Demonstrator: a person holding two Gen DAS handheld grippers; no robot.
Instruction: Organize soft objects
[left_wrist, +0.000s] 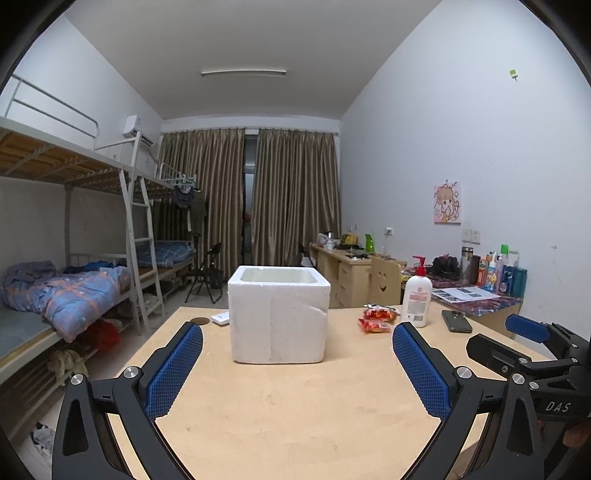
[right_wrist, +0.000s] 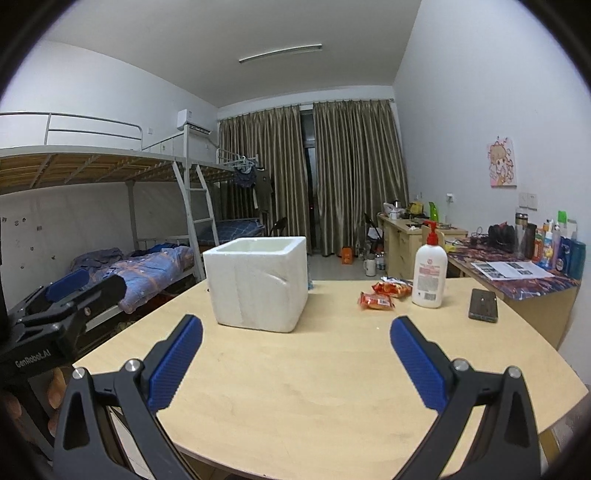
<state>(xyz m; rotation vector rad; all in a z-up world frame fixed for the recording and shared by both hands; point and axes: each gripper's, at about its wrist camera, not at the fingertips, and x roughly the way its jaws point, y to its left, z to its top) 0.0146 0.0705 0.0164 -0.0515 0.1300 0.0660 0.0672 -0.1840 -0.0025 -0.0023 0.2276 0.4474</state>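
Note:
A white foam box (left_wrist: 279, 317) stands open-topped on the light wooden table (left_wrist: 288, 410); it also shows in the right wrist view (right_wrist: 258, 282). Two red snack packets (left_wrist: 378, 319) lie to its right, near the far edge; they also show in the right wrist view (right_wrist: 384, 293). My left gripper (left_wrist: 297, 363) is open and empty, hovering over the table in front of the box. My right gripper (right_wrist: 295, 360) is open and empty, in front of the box and packets. Each gripper shows at the edge of the other's view.
A white pump lotion bottle (right_wrist: 428, 267) stands right of the packets. A dark phone (right_wrist: 483, 304) lies further right. A small white flat item (left_wrist: 221, 318) and a dark round disc (left_wrist: 200, 320) lie left of the box. A cluttered desk (right_wrist: 517, 273) adjoins the table; bunk beds stand left.

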